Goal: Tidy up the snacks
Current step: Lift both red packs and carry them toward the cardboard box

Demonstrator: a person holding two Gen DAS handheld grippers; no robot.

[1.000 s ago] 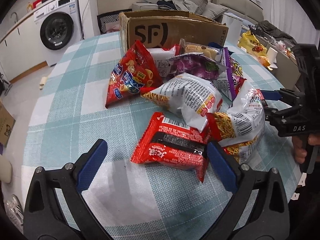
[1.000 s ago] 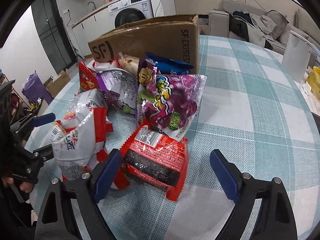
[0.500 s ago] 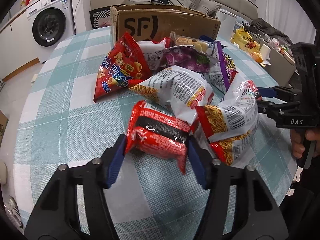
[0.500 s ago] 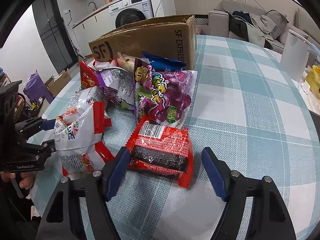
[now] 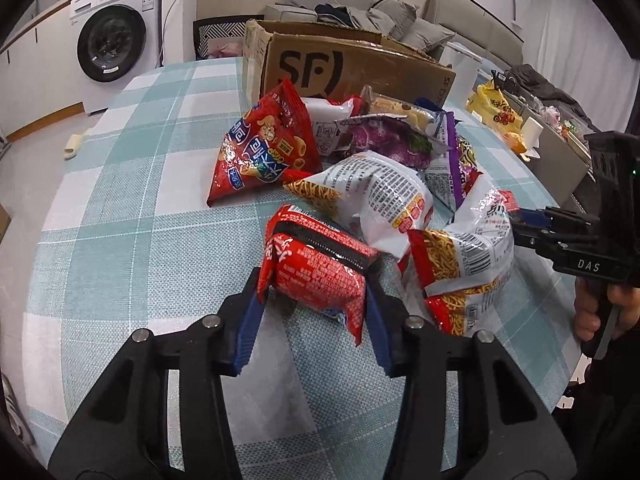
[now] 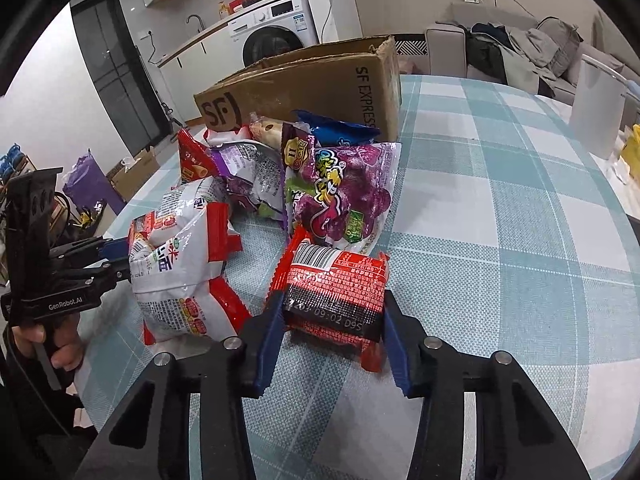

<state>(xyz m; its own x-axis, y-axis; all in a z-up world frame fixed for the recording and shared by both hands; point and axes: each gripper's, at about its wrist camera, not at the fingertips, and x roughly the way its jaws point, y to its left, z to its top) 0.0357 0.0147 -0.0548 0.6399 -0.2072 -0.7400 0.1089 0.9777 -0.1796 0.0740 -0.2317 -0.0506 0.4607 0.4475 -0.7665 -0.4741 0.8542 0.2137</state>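
**Gripping a red packet in each gripper**

In the left wrist view, our left gripper (image 5: 314,280) has the red black-banded packet (image 5: 316,268) between its blue pads, and its jaws are closing on it. Both pads press the packet's sides, and its far end sticks out past the fingertips. Just off the right finger lies the white noodle bag (image 5: 460,264). Further past the fingertips lie the red crisp bag (image 5: 260,148) and the rest of the snack heap. Behind the heap stands the cardboard box (image 5: 352,72).

In the right wrist view, our right gripper (image 6: 333,298) is clamped narrow on the red barcode packet (image 6: 336,280). A pad sits flat against each side, and the barcode end points away from the fingers. The purple sweets bag (image 6: 340,196) lies just beyond the fingertips, overlapping that far end. Both packets are low over the checked table (image 6: 500,216). We cannot tell whether they touch it.
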